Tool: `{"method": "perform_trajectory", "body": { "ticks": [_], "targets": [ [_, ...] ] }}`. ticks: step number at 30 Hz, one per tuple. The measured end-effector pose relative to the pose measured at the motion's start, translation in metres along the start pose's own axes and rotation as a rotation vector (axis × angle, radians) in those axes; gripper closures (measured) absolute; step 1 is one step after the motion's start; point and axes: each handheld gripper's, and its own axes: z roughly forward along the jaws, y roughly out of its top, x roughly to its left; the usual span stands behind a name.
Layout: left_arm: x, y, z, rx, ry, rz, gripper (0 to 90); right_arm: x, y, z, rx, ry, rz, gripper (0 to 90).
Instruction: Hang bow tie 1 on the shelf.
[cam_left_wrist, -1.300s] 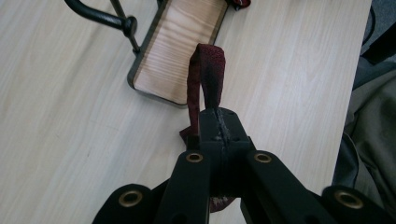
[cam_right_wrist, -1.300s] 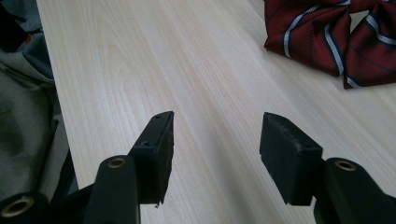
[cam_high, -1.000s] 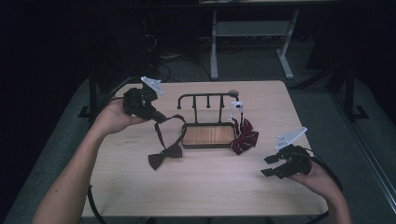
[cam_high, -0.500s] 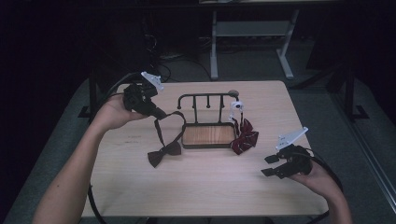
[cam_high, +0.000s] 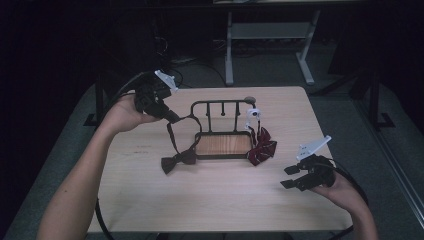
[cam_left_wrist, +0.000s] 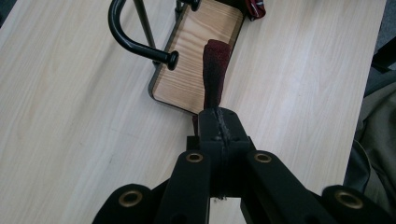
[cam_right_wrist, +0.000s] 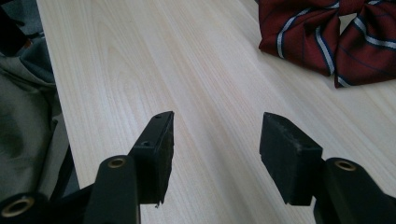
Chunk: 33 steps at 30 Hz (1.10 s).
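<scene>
High view is showing the dark bow tie (cam_high: 179, 159) lying on the table (cam_high: 150, 205) just off the near left corner of the black rack (cam_high: 222, 131), its bow resting flat while its strap (cam_high: 172, 131) is running up and away from the bow toward the rack's far left side. The strap's long axis is therefore slanting from the bow, near the rack's wooden base (cam_high: 223, 145), up to the left gripper (cam_high: 170, 116), which is holding the loop's upper end lifted beside the rack's left upright. In the left gripper view the jaws are pressing together on that strap (cam_left_wrist: 215, 74), and the band is pointing straight out from the left gripper (cam_left_wrist: 219, 122) toward the rack's base (cam_left_wrist: 205, 51), with the curved rail end (cam_left_wrist: 140, 44) lying left of the band and apart from it. Whatever hook the loop is going over is probably the rail above the base, though the dim light is leaving that unsure. The left hand is plainly the nearer one to both strap and rack.

Off the rack's right corner the striped red bow tie (cam_high: 261, 148) is hanging low against the base. The right gripper (cam_high: 292, 176) is hovering well off that corner, toward the person, its jaws standing apart with nothing between them; in the right gripper view the striped red bow tie (cam_right_wrist: 327, 39) is lying ahead of the right gripper (cam_right_wrist: 215, 140) and to the right.
</scene>
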Motion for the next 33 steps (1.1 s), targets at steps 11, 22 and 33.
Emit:
{"method": "perform_trajectory", "body": {
  "ticks": [11, 22, 33],
  "targets": [
    [0.010, 0.004, -0.002, 0.001, 0.003, -0.014, 89.9, 0.000, -0.001, -0.002, -0.007, -0.001, 0.004, 44.5],
    [0.022, 0.006, 0.001, 0.007, 0.001, -0.045, 89.9, -0.001, -0.002, -0.003, -0.008, -0.006, 0.004, 44.5],
    [0.032, 0.008, 0.005, 0.023, 0.003, -0.073, 89.9, -0.001, -0.002, -0.004, -0.014, 0.000, 0.007, 44.5]
  ]
}}
